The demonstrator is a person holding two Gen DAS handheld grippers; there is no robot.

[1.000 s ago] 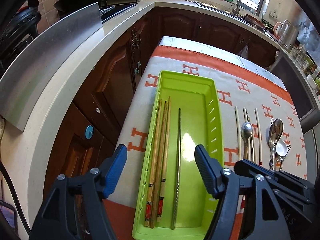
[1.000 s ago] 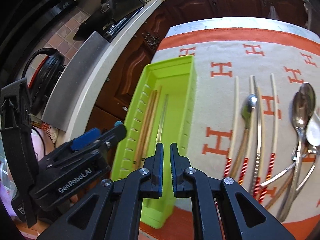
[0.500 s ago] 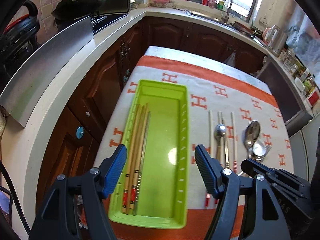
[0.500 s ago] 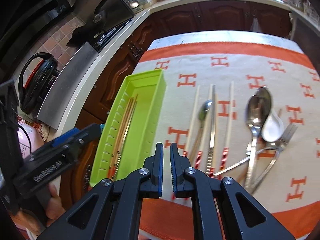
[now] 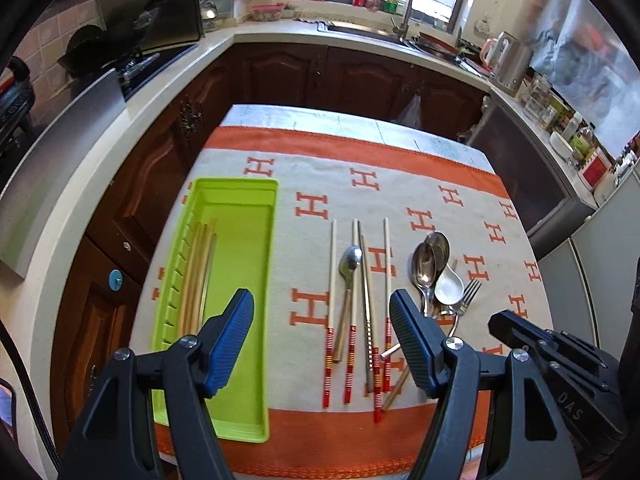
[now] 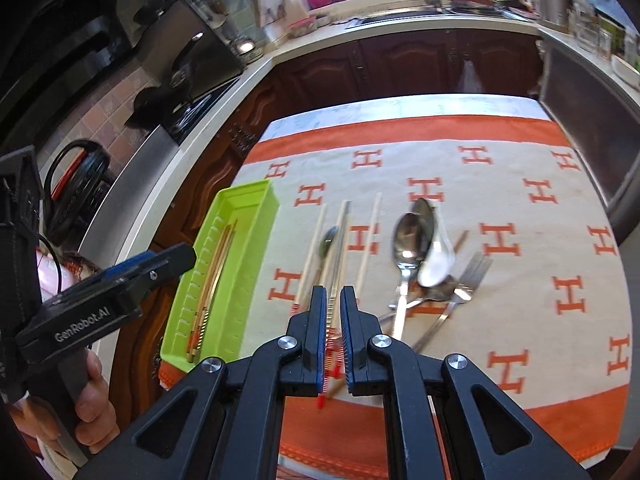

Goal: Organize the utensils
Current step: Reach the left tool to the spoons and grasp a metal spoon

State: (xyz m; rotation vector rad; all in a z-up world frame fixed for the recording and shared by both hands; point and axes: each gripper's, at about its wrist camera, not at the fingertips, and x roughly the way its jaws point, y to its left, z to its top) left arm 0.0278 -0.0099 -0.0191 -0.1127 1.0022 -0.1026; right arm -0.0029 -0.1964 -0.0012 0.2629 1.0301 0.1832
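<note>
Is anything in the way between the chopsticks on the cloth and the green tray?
Nothing visible is. Only bare cloth lies between the loose chopsticks and the green tray. The tray's right half is free; a few chopsticks already lie along its left side.
</note>
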